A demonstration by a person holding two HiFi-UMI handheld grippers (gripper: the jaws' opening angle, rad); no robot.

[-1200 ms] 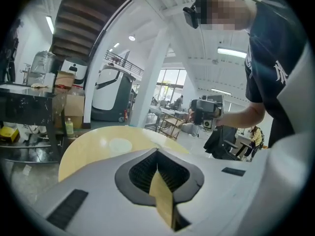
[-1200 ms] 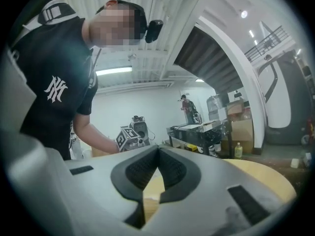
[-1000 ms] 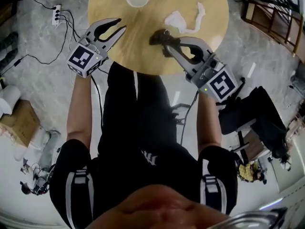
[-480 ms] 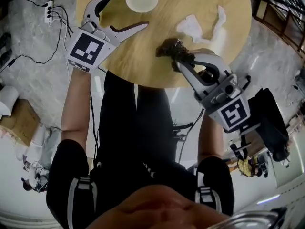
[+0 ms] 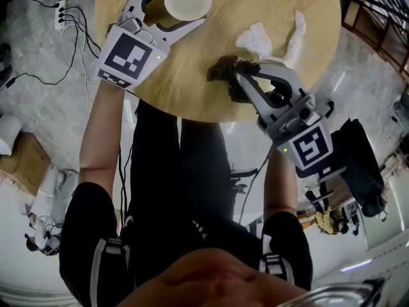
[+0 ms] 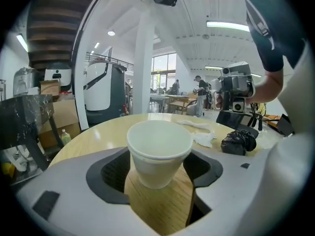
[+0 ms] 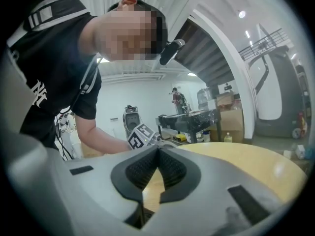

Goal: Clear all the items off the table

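A white paper cup [image 5: 187, 0] stands upright on the round wooden table [image 5: 192, 62] at its far left. My left gripper [image 5: 185, 2] reaches around the cup [image 6: 158, 151]. Its jaws are closing, with a gap still showing between each pad and the cup wall. A crumpled black bag [image 5: 219, 69] lies near the table's front edge, and my right gripper [image 5: 234, 68] is shut with its tips right beside it. Nothing shows between the jaws of that gripper [image 7: 158, 154] in the right gripper view. Crumpled white tissues [image 5: 255, 36] lie beyond the black bag [image 6: 238, 141].
A second strip of tissue [image 5: 295, 29] lies near the table's right edge. On the floor to the left are a power strip with cables [image 5: 61, 18] and a cardboard box [image 5: 25, 162]. A black chair [image 5: 361, 165] stands at the right.
My left gripper opened wide and moved forward across the table until the cup stood between its jaws. The right gripper stayed shut beside the black bag.
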